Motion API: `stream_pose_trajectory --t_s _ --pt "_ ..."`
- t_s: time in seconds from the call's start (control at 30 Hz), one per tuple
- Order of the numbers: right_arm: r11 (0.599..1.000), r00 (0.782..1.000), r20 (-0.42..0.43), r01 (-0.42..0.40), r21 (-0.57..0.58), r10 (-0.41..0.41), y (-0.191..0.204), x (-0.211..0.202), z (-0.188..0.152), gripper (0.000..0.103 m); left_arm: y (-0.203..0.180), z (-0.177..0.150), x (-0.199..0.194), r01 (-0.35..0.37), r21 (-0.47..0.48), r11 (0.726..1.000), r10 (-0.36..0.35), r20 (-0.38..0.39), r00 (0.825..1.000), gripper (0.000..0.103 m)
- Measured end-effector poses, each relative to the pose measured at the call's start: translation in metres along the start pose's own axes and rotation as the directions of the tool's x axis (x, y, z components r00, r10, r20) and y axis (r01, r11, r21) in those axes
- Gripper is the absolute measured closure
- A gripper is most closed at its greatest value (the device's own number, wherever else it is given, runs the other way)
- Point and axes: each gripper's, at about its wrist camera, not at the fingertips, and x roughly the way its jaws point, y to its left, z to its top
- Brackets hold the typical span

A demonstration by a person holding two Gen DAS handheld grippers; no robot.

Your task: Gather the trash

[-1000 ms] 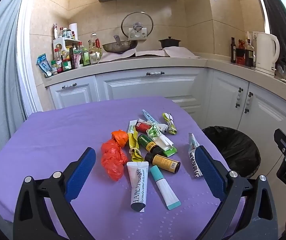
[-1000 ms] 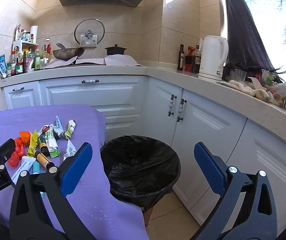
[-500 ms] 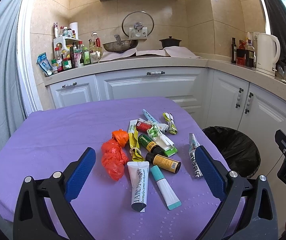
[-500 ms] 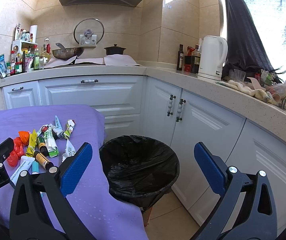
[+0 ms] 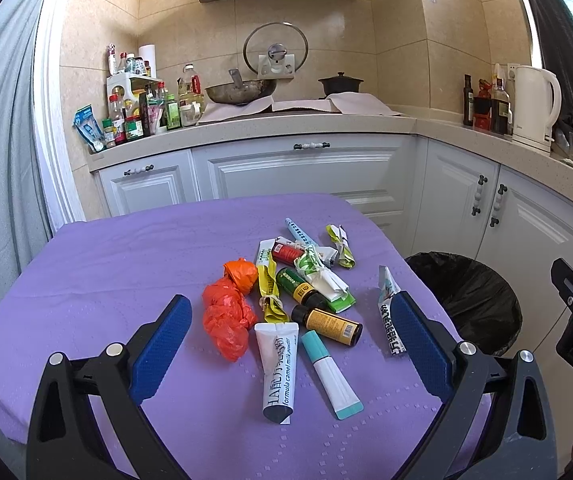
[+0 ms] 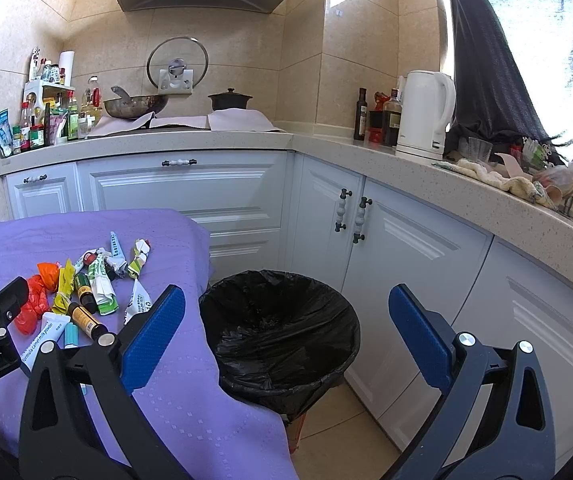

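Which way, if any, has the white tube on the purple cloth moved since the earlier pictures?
No. The white tube still lies between the orange bag and the teal tube, same spot on the purple cloth.

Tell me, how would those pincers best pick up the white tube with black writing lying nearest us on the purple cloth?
Probably across the middle of the white tube, from above. It lies flat, pointing towards the left gripper, whose open jaws already straddle it. The teal-capped tube lies close on its right, so one finger must slip between them.
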Motion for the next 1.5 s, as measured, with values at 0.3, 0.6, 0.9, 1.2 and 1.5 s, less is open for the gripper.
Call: stream_pose_trajectory --t_s 0.3,0.6,0.9,1.2,1.5 --pt "1.0 1.0 0.0 0.0 0.0 0.0 0.0 0.001 -0.001 0.003 0.0 0.0 0.0 0.0 0.0 1.0 0.0 0.0 1.0 0.006" --pt "1.0 1.0 0.0 0.0 0.001 0.0 0.0 0.001 -0.001 0.003 0.001 -0.002 0.003 0.001 0.001 1.0 -0.001 -0.006 1.0 0.006" --pt "1.0 1.0 -0.008 -0.001 -0.002 0.001 0.002 0.004 -0.004 0.003 0.002 -0.003 0.005 0.002 0.002 1.0 -0.002 -0.009 1.0 0.006" --pt "1.0 1.0 -0.012 -0.002 0.001 0.002 0.003 0.004 -0.006 0.003 0.002 -0.006 0.007 0.003 0.003 1.0 -0.003 -0.012 1.0 0.006" --pt "1.0 1.0 -0.029 -0.006 0.002 0.006 0.007 0.009 -0.01 0.003 0.003 -0.009 0.011 0.007 0.0 1.0 -0.007 -0.032 0.999 0.006"
